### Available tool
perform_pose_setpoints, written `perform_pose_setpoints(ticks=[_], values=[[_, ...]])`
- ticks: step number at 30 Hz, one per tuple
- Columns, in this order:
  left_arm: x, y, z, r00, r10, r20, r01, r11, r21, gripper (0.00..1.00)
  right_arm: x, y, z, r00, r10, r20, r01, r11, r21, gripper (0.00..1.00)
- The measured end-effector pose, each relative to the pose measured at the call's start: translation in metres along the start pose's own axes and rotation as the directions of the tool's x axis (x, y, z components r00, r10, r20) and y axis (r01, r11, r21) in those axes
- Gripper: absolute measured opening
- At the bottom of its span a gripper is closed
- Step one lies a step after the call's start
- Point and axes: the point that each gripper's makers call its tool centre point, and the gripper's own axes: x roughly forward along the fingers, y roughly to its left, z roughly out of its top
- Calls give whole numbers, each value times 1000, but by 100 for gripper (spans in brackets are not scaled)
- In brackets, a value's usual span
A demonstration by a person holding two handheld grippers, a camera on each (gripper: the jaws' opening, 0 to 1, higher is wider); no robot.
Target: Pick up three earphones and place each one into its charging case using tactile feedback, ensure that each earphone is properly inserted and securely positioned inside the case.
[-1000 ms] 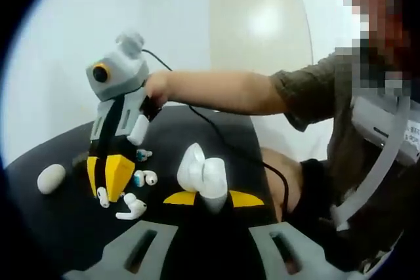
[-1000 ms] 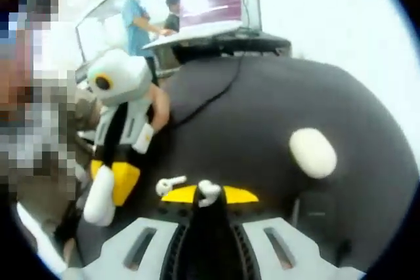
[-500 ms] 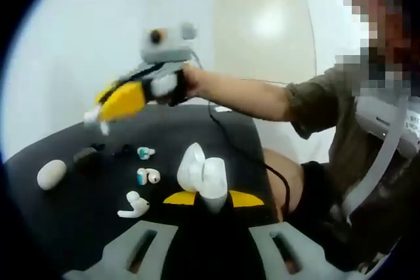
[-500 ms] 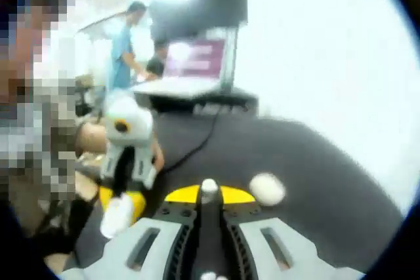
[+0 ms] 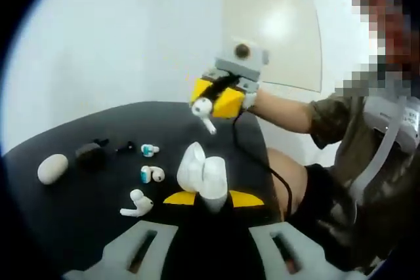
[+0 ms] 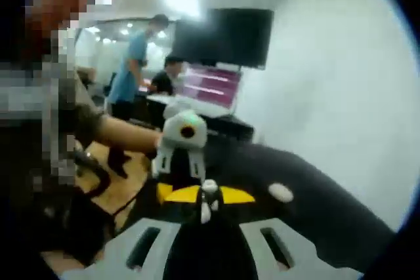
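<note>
We see a round table covered in black cloth (image 5: 79, 227). On it lie a white oval closed case (image 5: 52, 168), a small dark case (image 5: 88, 154), two teal-and-white earbuds (image 5: 149, 151) (image 5: 150, 175) and a white stemmed earphone (image 5: 136, 204).

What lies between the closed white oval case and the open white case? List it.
Left gripper view: black items, teal-tipped earbuds, and a white earphone lie between closed case and open case.

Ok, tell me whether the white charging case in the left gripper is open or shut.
Open. In the left gripper view the white charging case, clamped in the left gripper, has its lid swung up beside the body.
</note>
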Motion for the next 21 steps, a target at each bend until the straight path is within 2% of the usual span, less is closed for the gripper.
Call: perform_pose_setpoints(ticks=[4,9,15,21], values=[[-1,2,0,1000,2,0,-2,1000,-11,14,1,3,0,1000,12,-8,-13,999,-30,12],[-1,3,0,1000,4,0,-4,1000,-5,14,6,9,-8,995,37,-93,-48,991,-122,12],[-1,3,0,1000,3,0,-3,1000,-4,14,10,11,-18,973,54,-225,-106,968,-226,12],[-1,2,0,1000,4,0,-4,1000,2,14,16,17,-27,945,85,-315,-174,948,-266,12]])
